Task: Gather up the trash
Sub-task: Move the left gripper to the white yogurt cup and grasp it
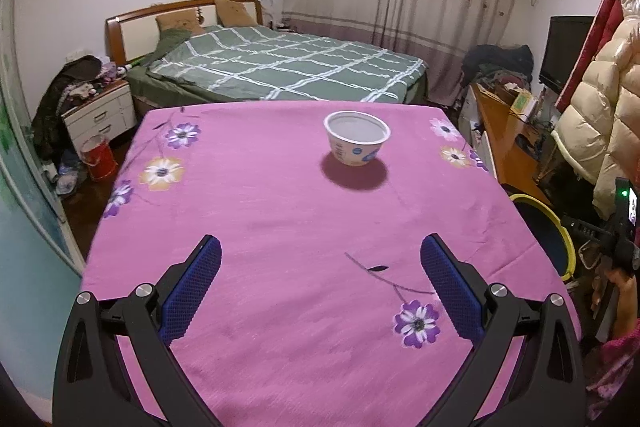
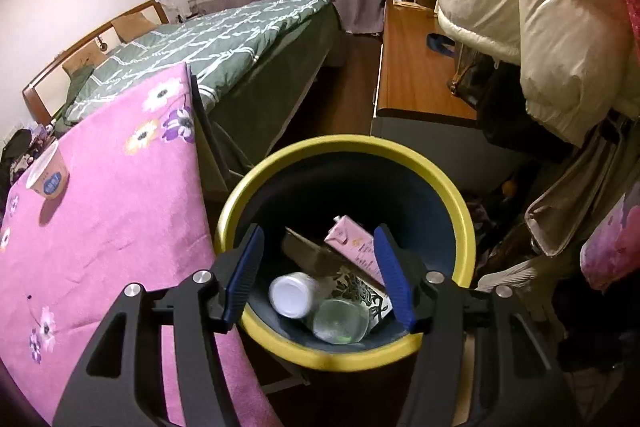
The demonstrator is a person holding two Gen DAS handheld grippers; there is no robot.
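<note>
A white paper cup [image 1: 357,138] with blue print stands upright on the pink flowered tablecloth [image 1: 280,211], toward the far right. My left gripper [image 1: 320,247] is open and empty above the near half of the table, well short of the cup. My right gripper [image 2: 320,239] is open and empty, hovering over the dark bin with the yellow rim [image 2: 460,203]. Inside the bin lie a pink carton [image 2: 354,245], a white-capped bottle [image 2: 292,294], a clear bottle [image 2: 340,321] and a patterned box [image 2: 360,293]. The cup also shows in the right wrist view [image 2: 48,175].
The bin [image 1: 560,227] stands off the table's right edge. A bed [image 1: 280,67] lies behind the table. A wooden desk [image 2: 416,75] and hanging puffy coats [image 2: 540,7] are on the right. A nightstand [image 1: 100,115] and red bucket [image 1: 98,159] stand at the left.
</note>
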